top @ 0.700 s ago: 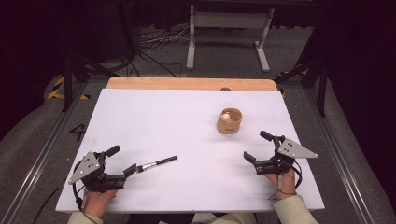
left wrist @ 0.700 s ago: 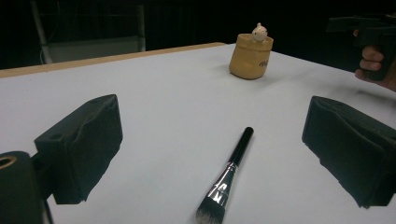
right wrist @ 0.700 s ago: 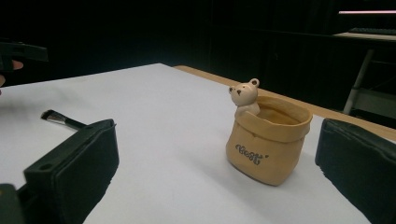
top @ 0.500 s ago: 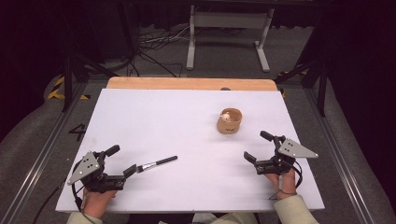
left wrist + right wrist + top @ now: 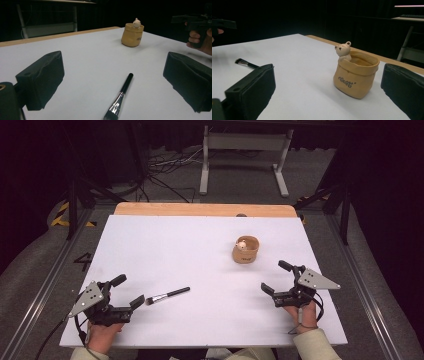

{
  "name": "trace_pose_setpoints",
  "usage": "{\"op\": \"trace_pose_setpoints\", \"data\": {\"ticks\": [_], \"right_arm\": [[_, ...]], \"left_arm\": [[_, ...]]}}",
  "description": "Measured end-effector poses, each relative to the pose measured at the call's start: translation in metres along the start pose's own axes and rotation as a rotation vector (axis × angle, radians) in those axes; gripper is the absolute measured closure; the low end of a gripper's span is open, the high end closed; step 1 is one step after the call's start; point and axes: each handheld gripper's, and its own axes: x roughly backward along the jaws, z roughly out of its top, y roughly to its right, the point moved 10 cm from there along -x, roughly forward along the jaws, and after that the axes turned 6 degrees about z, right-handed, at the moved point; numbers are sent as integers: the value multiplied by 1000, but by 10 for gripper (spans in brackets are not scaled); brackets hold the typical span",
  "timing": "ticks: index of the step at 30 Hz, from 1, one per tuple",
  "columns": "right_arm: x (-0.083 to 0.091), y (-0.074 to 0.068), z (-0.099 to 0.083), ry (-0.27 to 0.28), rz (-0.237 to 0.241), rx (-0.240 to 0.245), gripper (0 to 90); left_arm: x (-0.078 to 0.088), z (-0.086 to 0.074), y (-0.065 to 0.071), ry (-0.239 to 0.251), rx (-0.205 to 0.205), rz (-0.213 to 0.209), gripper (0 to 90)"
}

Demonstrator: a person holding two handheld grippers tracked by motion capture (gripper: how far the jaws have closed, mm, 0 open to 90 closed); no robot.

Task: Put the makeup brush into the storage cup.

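Here one slim makeup brush with a black handle, a silver ferrule and dark bristles (image 5: 167,295) lies flat on the white table top (image 5: 190,255), towards the near left part of it. There is one brush, one tan pouch-shaped pot with a small bear figure peeking over its rim (image 5: 245,249), and two hand-held black grippers. In the high view the brush's long axis runs slantwise: the bristle end points to the near left, the handle end to the far right, roughly towards the pot. In the left gripper view the brush (image 5: 120,96) lies on the table ahead of the gripper and between the lines of its two jaws, bristles nearest the camera, handle running away from it.

The left gripper (image 5: 126,291) rests at the near left of the table, its jaws spread wide and holding nothing; the bristle tip lies just beside the nearer jaw, and whether they touch cannot be told. The right gripper (image 5: 276,277) sits at the near right, well apart from the brush, its jaws also wide and empty. The pot stands upright just beyond it, farther up the table; in the right gripper view the pot (image 5: 355,75) shows between the jaws but ahead of them, untouched. A bare wooden strip (image 5: 200,209) edges the far side of the table.
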Motion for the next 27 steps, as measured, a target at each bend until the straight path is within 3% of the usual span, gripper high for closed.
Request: {"op": "trace_pose_setpoints", "data": {"ticks": [7, 11, 20, 27], "right_arm": [[0, 1, -1, -5, 1, -1, 0], [-1, 0, -1, -11, 7, 5, 0], [-1, -4, 0, -19, 22, 25, 0], [2, -4, 1, -16, 22, 22, 0]], "left_arm": [[-1, 11, 2, -4, -7, -10, 39], [-4, 16, 4, -22, -26, -32, 40], [-20, 34, 11, -36, -20, -100, 37], [-31, 45, 16, -52, -19, -127, 18]]}}
